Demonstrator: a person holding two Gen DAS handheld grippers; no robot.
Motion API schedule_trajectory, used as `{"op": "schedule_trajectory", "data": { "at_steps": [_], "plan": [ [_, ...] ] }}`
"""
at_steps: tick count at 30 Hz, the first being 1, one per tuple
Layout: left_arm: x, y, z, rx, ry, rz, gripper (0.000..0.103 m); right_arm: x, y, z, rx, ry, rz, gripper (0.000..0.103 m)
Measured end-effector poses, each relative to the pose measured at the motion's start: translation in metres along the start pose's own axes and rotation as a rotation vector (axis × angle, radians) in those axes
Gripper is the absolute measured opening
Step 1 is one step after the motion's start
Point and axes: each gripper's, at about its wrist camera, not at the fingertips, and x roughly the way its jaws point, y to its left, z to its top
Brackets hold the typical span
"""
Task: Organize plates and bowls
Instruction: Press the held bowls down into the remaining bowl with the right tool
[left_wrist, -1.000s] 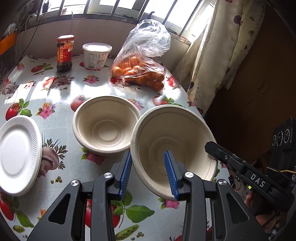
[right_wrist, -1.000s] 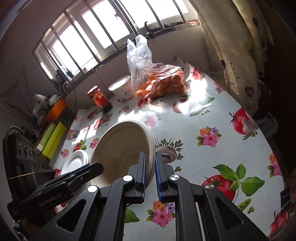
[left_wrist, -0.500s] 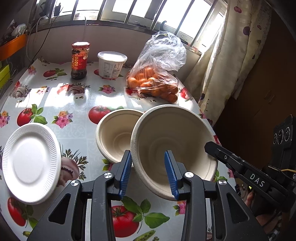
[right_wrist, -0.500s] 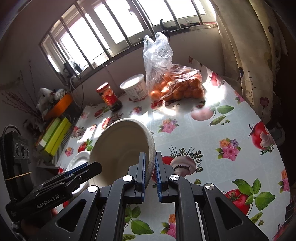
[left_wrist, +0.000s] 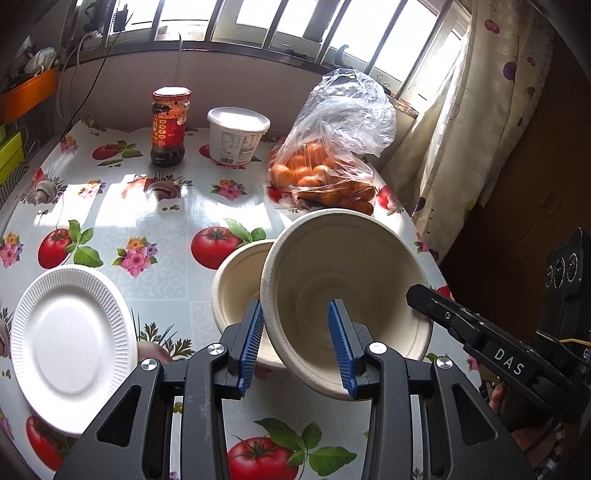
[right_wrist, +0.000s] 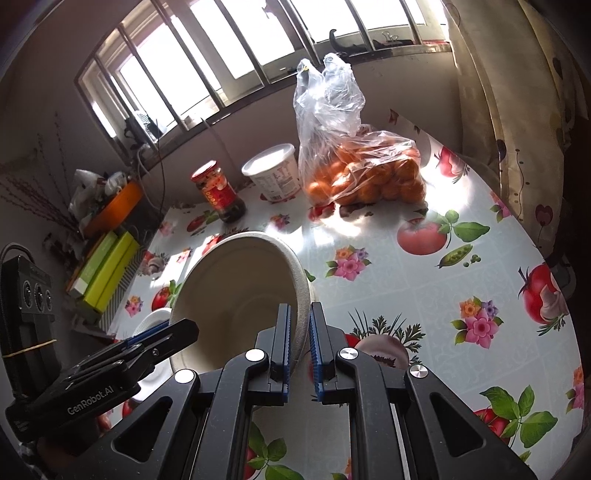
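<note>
A beige paper bowl (left_wrist: 354, 280) is held tilted above the table; it also shows in the right wrist view (right_wrist: 240, 295). My right gripper (right_wrist: 300, 343) is shut on its right rim, and shows in the left wrist view (left_wrist: 480, 339). My left gripper (left_wrist: 295, 339) is open, its fingers (left_wrist: 253, 339) straddling the bowl's near rim without clamping it. A second beige bowl (left_wrist: 236, 284) rests on the table behind and left of the held one. A white paper plate (left_wrist: 70, 343) lies at the left; its edge shows in the right wrist view (right_wrist: 155, 321).
At the back stand a red-labelled sauce jar (left_wrist: 168, 127), a white tub (left_wrist: 236, 134) and a plastic bag of oranges (left_wrist: 332, 162). The table (left_wrist: 147, 221) has a fruit-and-flower cloth. A curtain (left_wrist: 465, 122) hangs past the right edge.
Both grippers and the held bowl have pulled back and risen. The second bowl and the plate now sit farther off and more of the back of the table shows.
</note>
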Motion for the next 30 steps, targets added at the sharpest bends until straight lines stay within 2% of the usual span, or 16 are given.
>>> {"op": "schedule_trajectory", "data": {
  "at_steps": [19, 30],
  "plan": [
    [0.03, 0.017, 0.023, -0.028, 0.024, 0.023, 0.038, 0.038, -0.003, 0.018, -0.014, 0.05, -0.006, 0.012],
    [0.038, 0.032, 0.019, -0.052, 0.038, 0.054, 0.038, 0.064, 0.001, 0.011, -0.031, 0.104, -0.008, 0.013]
  ]
}}
